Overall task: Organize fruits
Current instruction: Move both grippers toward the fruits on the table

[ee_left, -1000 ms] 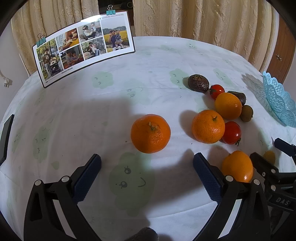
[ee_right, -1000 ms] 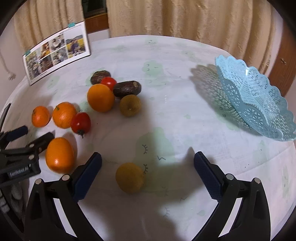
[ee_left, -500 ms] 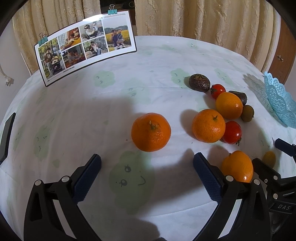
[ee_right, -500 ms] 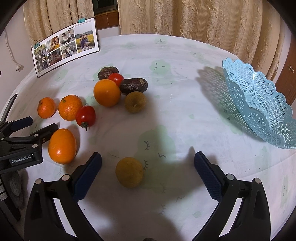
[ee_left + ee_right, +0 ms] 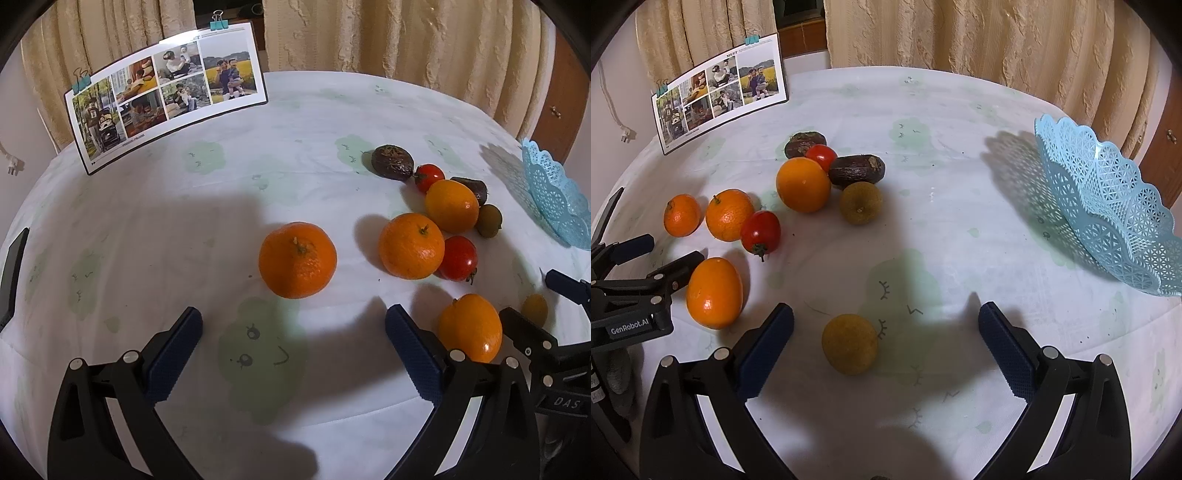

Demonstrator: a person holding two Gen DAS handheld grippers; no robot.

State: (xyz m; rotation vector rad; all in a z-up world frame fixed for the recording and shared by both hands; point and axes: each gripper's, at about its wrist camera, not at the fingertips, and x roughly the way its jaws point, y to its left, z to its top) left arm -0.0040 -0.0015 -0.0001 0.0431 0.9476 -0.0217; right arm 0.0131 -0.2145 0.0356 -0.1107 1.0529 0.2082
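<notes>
A round table under a white cloth printed with pale green cloud faces [image 5: 155, 206] fills the view. Behind it hang beige textured curtains [image 5: 960, 48], with a brown wooden door [image 5: 557, 110] at the right. A photo collage card held by teal binder clips [image 5: 166, 99] stands at the table's far edge.

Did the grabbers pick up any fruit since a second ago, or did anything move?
No fruit was picked up. The right gripper drew back and tipped up a little, so the yellow-brown fruit now sits farther ahead between its open fingers. The left gripper barely shifted, open before the mandarin. All the fruit and the blue basket stayed put on the table.
</notes>
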